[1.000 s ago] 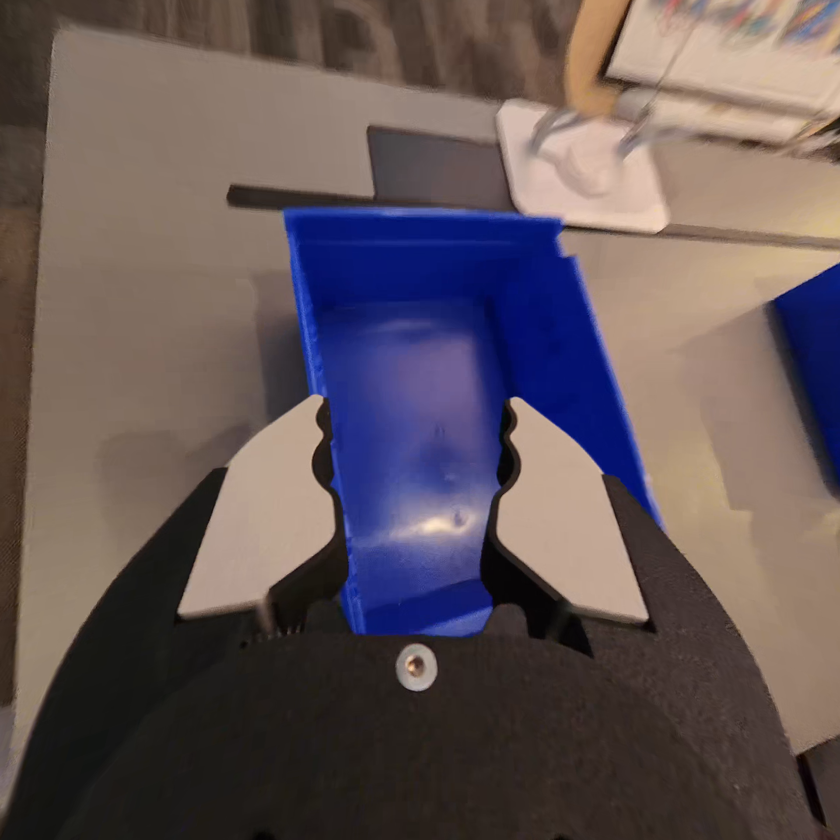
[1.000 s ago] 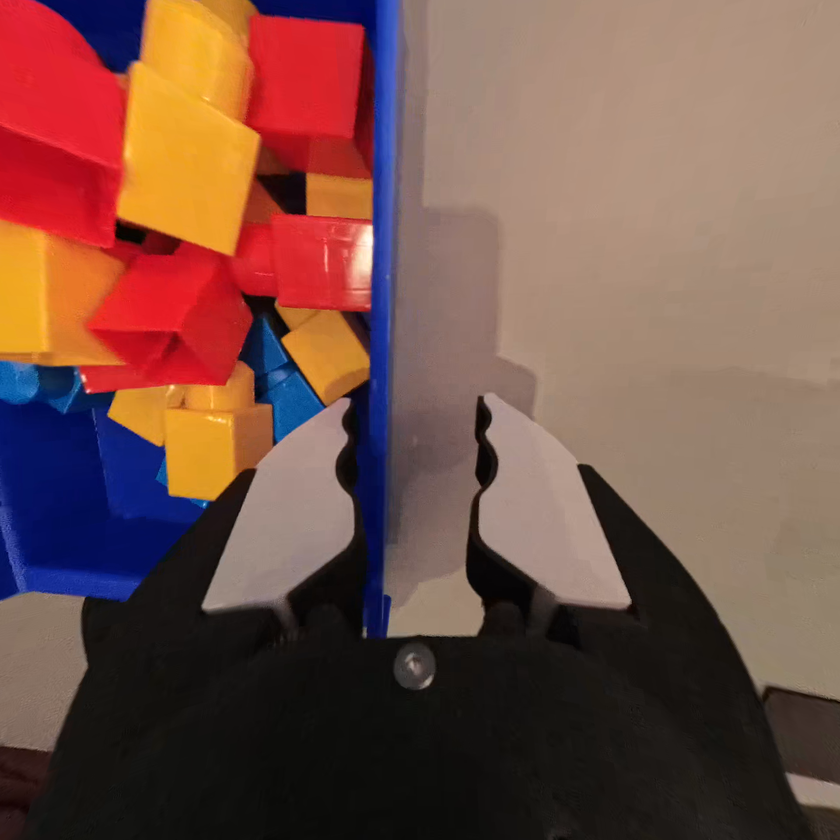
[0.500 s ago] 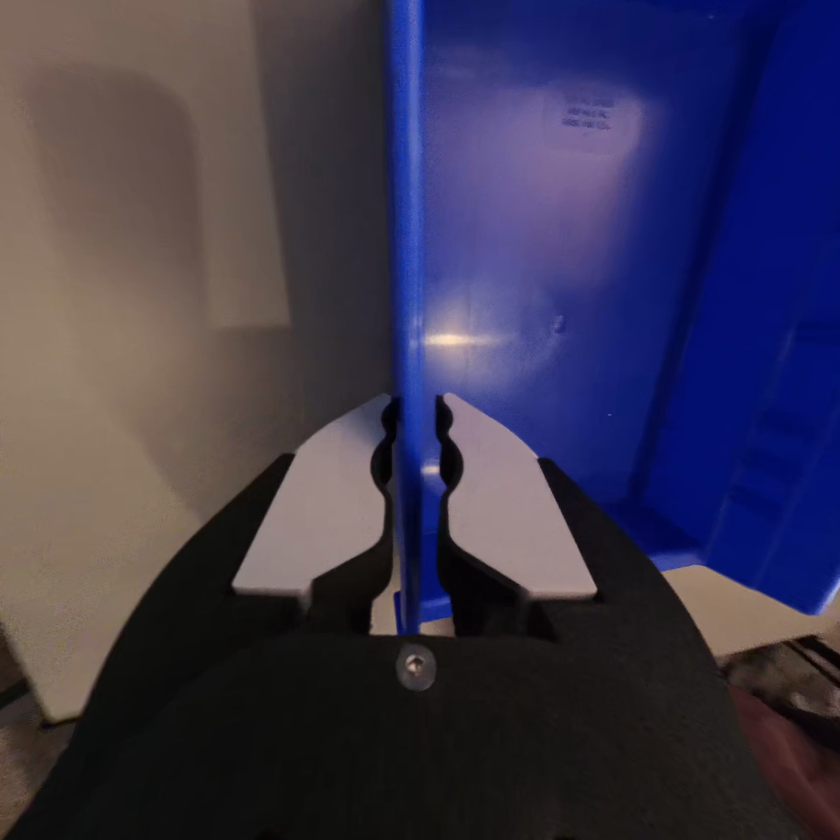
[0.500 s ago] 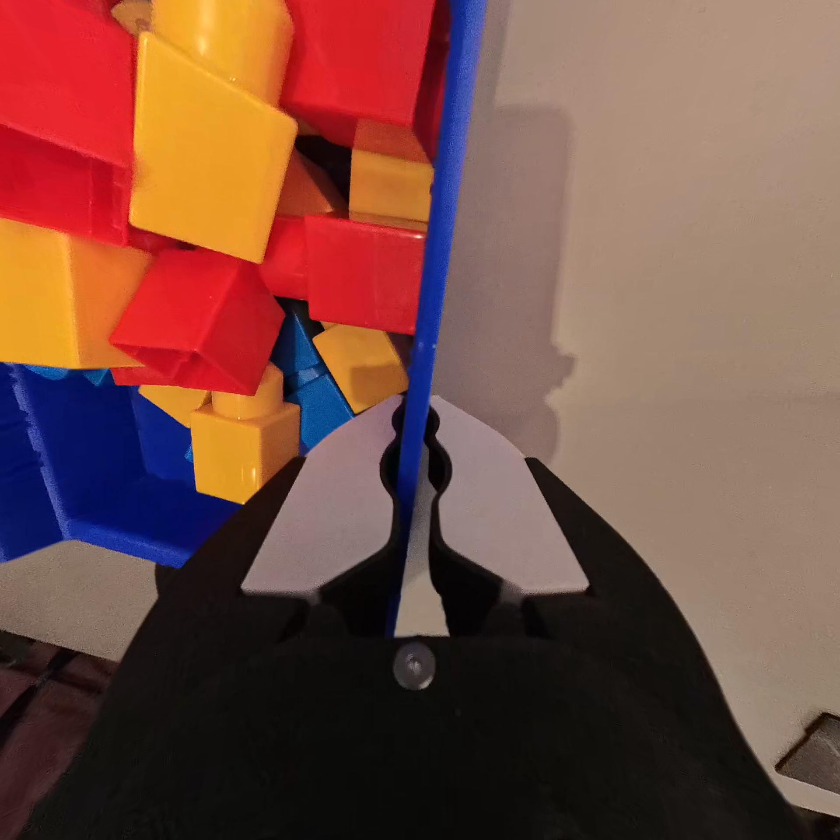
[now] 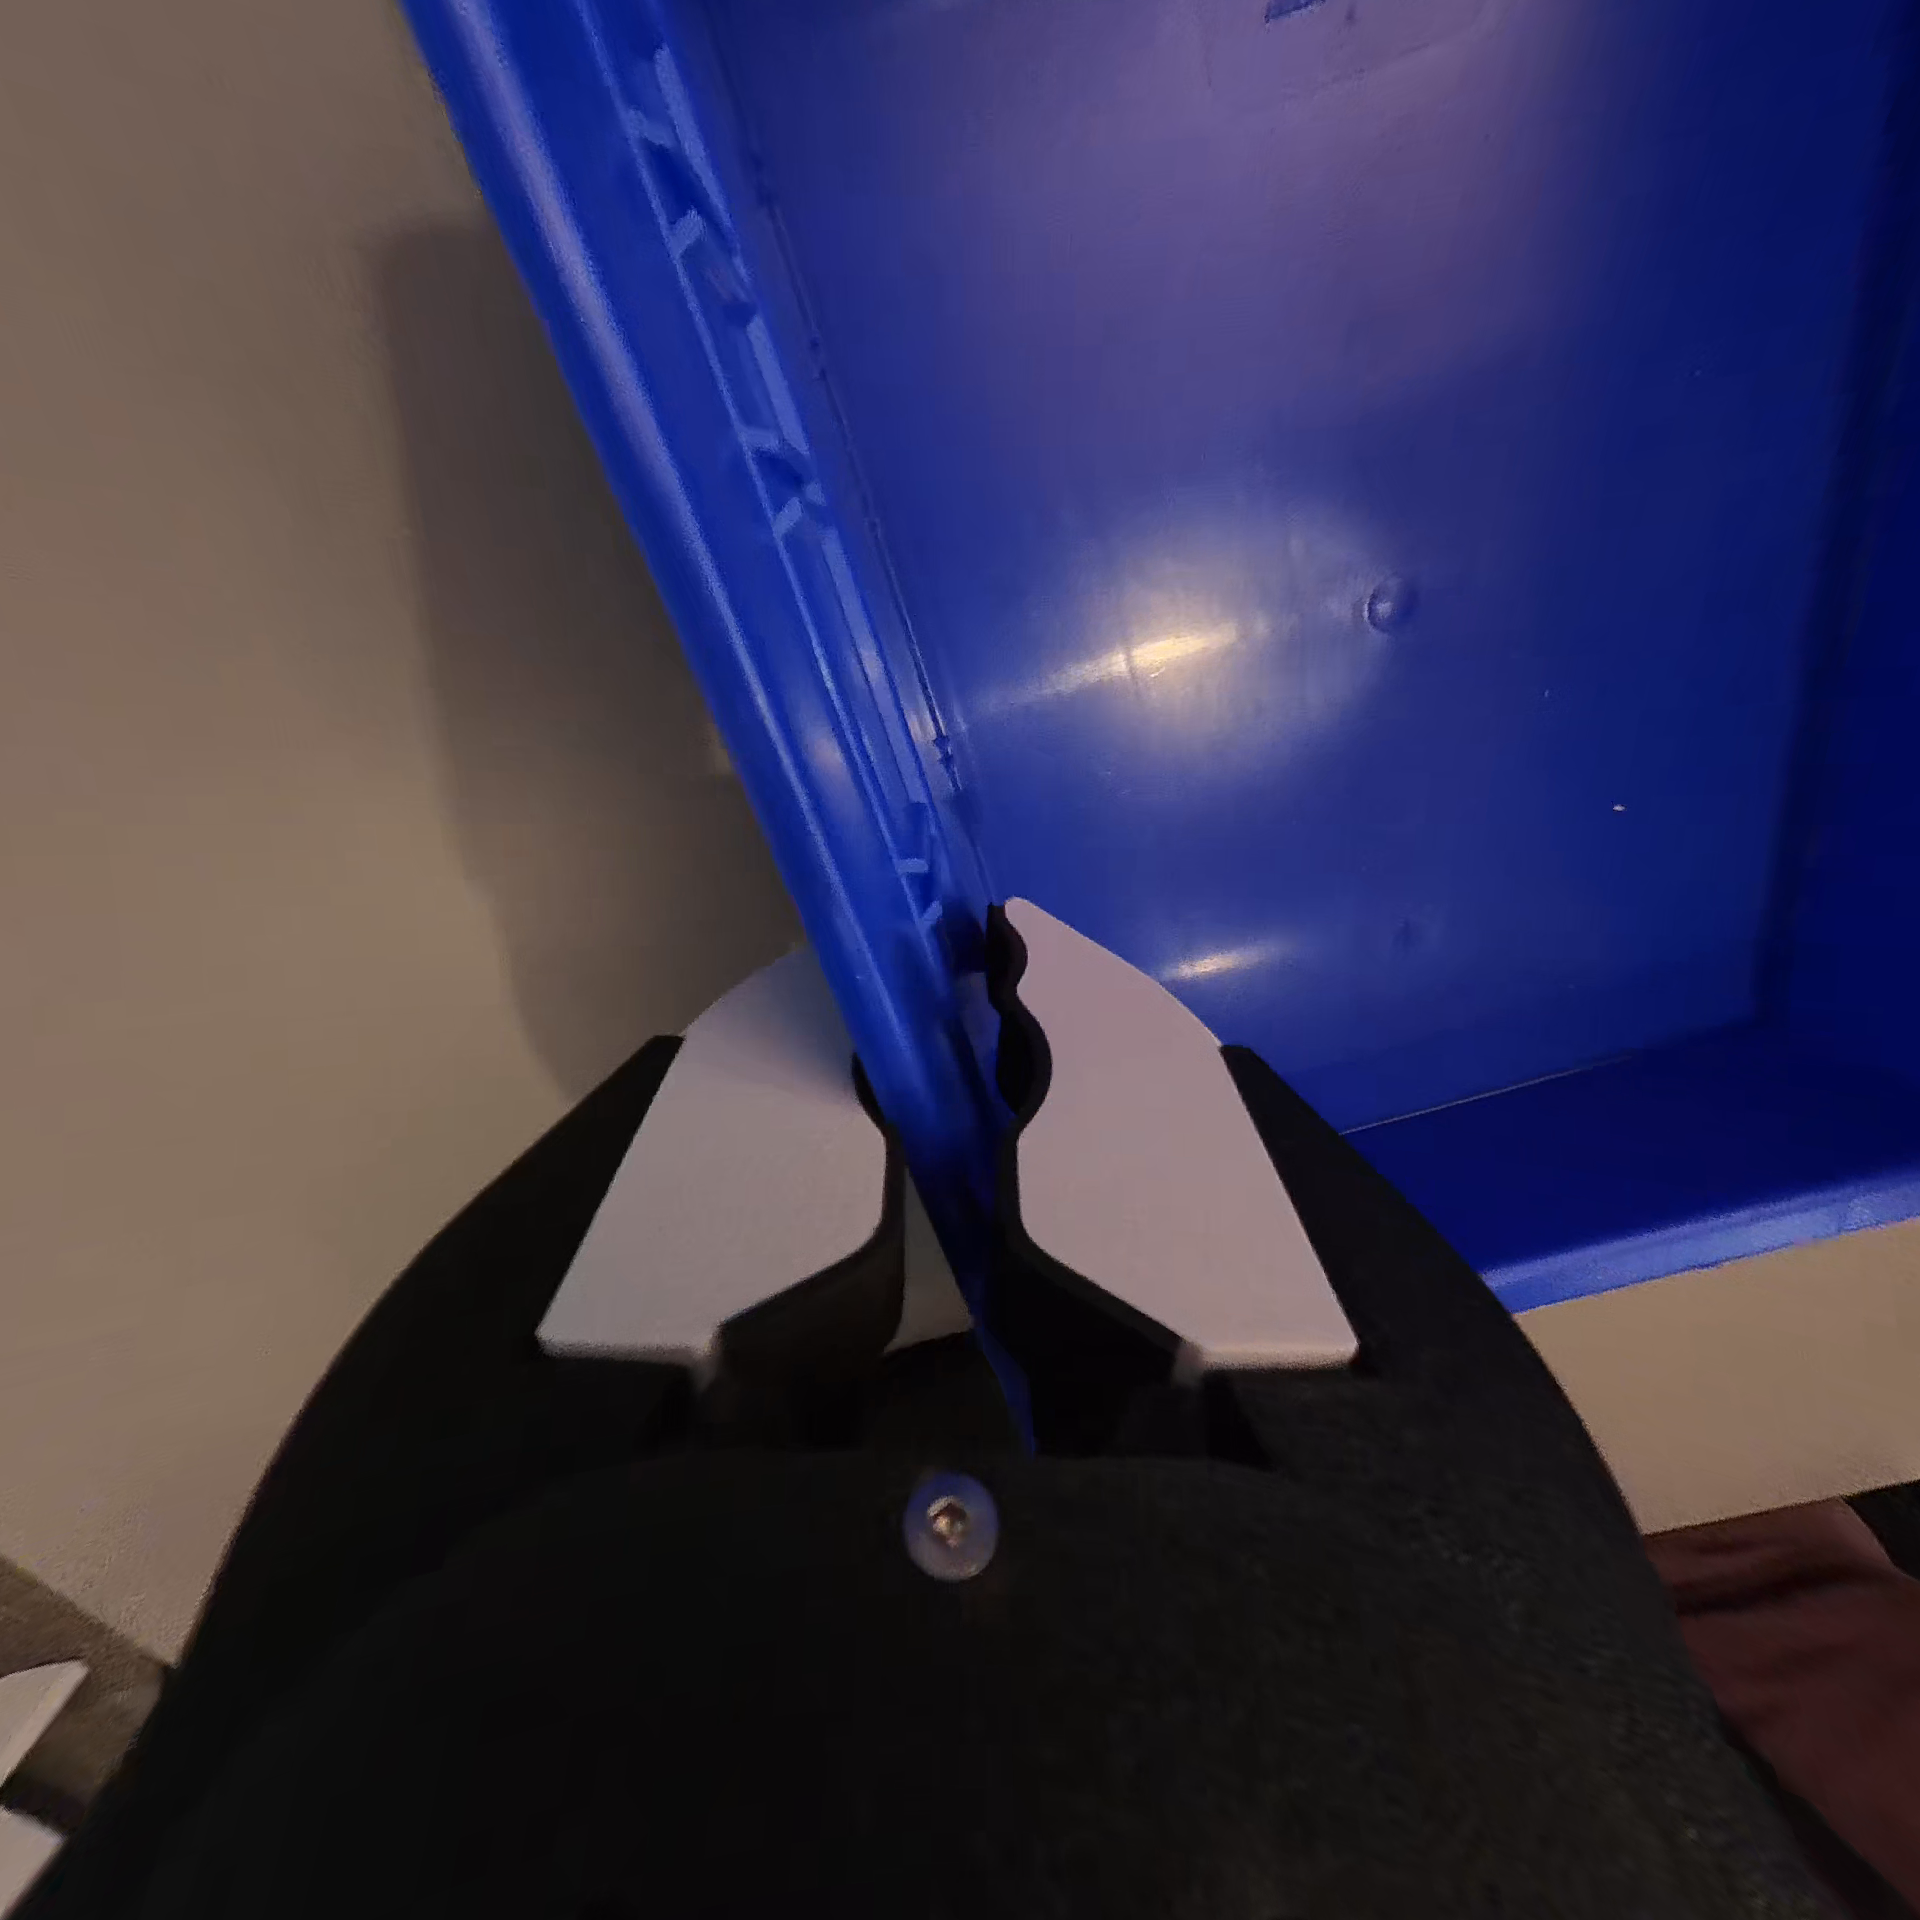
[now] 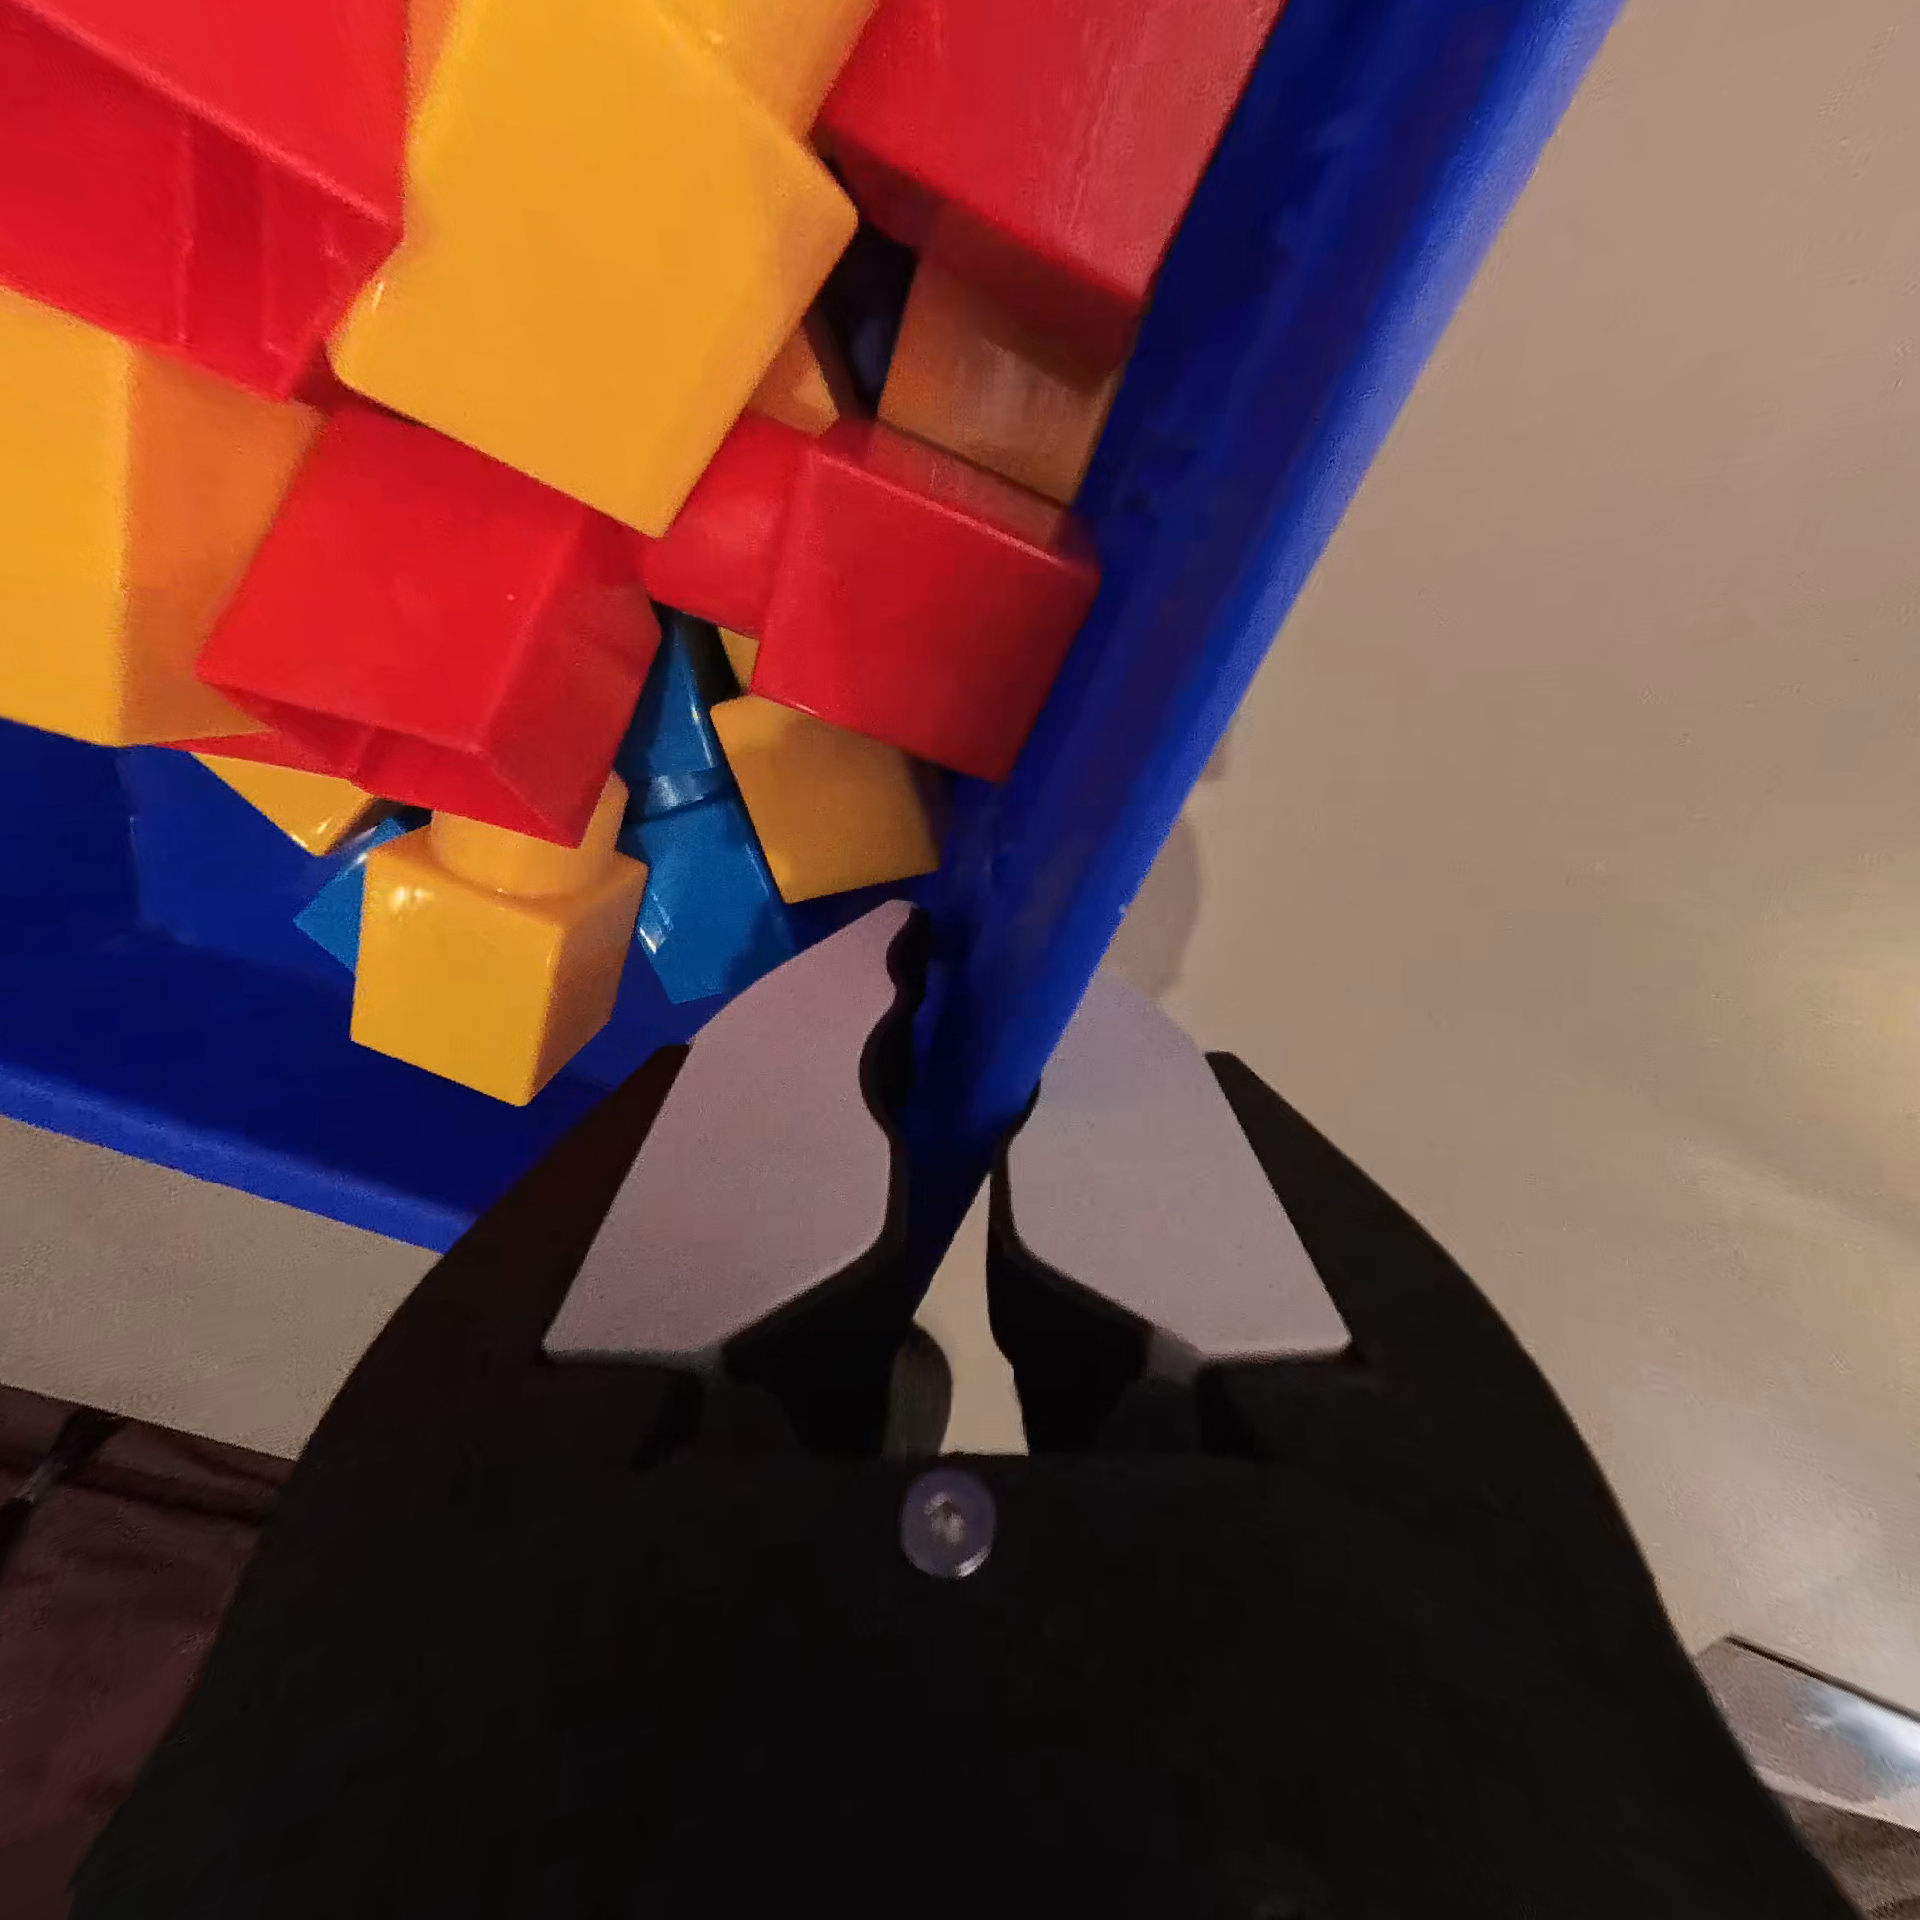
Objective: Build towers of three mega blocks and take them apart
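Left gripper: the left gripper (image 5: 940, 997) is clamped narrow on the side wall of an empty blue plastic bin (image 5: 1351, 520); one pale grey finger (image 5: 1101, 1060) sits inside the bin, the other outside against the wall.
Left bin: its wall now leans across the view from upper left down to the jaws, where half a second ago it ran straight up; the bin fills the far and right part of the view, and its glossy floor carries a bright highlight.
Right gripper: the right gripper (image 6: 977, 997) is pinched narrow on the right-hand wall of a second blue plastic bin (image 6: 1247, 520); one finger (image 6: 790, 1091) is inside, the other outside.
Right bin: the wall now slants to the upper right; earlier it stood nearly upright.
Mega blocks: chunky red, yellow and blue plastic mega blocks (image 6: 582, 239) lie piled loose in the right bin, left of and beyond the jaws, crowding closer than before; a small yellow block with one stud (image 6: 488, 956) lies nearest.
Surface: a beige table top (image 5: 260, 623) lies under both bins.
A second ago: both pairs of jaws stood wide.
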### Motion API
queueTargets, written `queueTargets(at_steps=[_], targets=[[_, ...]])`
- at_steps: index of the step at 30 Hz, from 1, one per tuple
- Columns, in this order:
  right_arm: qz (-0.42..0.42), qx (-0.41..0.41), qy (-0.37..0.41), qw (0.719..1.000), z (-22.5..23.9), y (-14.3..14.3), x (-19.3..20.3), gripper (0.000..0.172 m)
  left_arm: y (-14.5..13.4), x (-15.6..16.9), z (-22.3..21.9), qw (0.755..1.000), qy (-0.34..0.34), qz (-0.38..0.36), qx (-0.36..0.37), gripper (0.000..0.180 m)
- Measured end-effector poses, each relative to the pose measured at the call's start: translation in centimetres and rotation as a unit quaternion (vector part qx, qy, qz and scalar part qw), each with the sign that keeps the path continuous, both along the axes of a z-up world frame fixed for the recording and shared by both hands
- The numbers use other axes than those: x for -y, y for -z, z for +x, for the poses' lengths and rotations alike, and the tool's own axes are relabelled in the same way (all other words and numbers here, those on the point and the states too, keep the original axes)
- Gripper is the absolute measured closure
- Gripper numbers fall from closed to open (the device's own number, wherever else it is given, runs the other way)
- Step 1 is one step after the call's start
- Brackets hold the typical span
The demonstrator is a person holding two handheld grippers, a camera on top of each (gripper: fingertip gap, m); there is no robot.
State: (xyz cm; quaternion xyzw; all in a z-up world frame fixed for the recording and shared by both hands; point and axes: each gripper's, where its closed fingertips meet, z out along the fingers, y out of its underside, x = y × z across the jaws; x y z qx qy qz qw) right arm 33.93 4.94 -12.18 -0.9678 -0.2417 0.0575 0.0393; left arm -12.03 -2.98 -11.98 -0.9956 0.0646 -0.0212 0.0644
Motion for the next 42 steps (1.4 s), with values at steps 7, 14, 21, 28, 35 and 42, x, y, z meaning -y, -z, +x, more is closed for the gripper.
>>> queueTargets(at_steps=[7,14,21,28,35,42], targets=[[0.016,-0.011,-0.028,0.999,-2.3,0.2,-0.4,0.16,0.1,-0.3,2.6,0.997,0.039,0.009,-0.069,0.156],[0.007,-0.033,0.012,0.999,-1.5,0.6,-1.5,0.162,0.0,-0.5,5.4,0.998,0.056,0.019,-0.013,0.158],[-0.025,-0.024,0.064,0.997,1.2,0.6,-2.7,0.164,-0.1,-2.1,8.9,0.991,0.111,0.068,0.026,0.142],[-0.041,-0.049,0.102,0.993,3.5,0.5,-2.9,0.166,-2.4,-2.2,10.5,0.968,0.133,0.085,0.197,0.126],[-0.041,-0.055,0.128,0.989,8.1,-0.2,-1.3,0.167,-11.3,-2.2,6.8,0.916,0.118,0.222,0.312,0.143],[-0.039,-0.059,0.137,0.988,10.6,-4.5,0.3,0.166,-19.1,1.4,-3.8,0.882,0.021,0.374,0.287,0.148]])
